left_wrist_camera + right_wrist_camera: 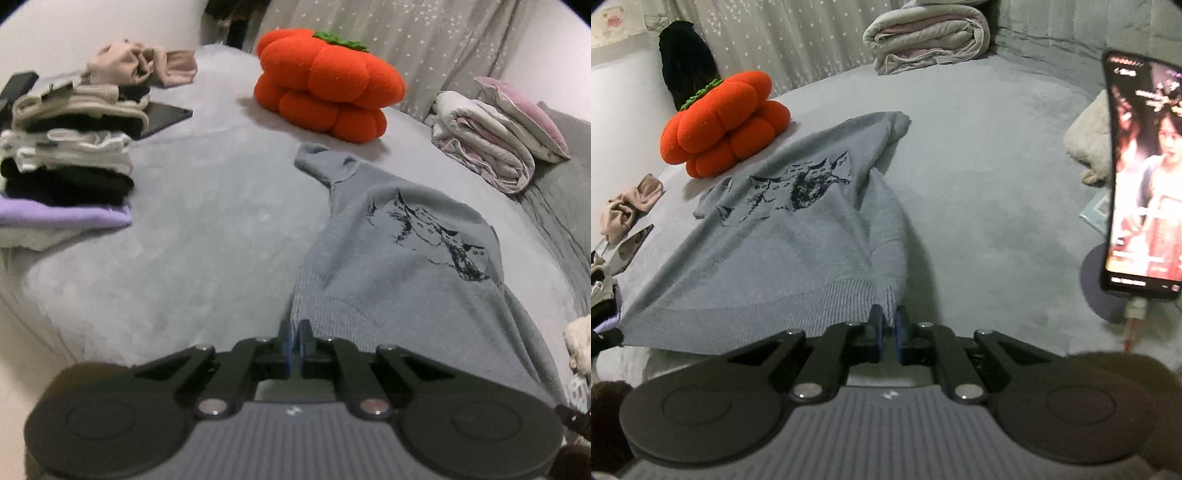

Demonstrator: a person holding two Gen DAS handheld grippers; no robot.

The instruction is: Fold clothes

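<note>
A grey sweater [388, 258] with a dark print lies spread on the grey bed cover [203, 221], its ribbed hem nearest me. In the left wrist view my left gripper [294, 332] is shut on the hem's left corner, with the fabric pinched between the blue pads. The right wrist view shows the same sweater [783, 243], with my right gripper [888, 319] shut on the hem's right corner. The hem is raised off the bed between the two grips. The sleeves and collar rest further back.
A stack of folded clothes [66, 166] sits at the left, with a dark tablet [162, 116] and a crumpled beige garment [140, 66] behind it. An orange pumpkin cushion [325, 81] and a folded quilt [927, 33] lie beyond. A lit phone [1141, 177] stands at the right.
</note>
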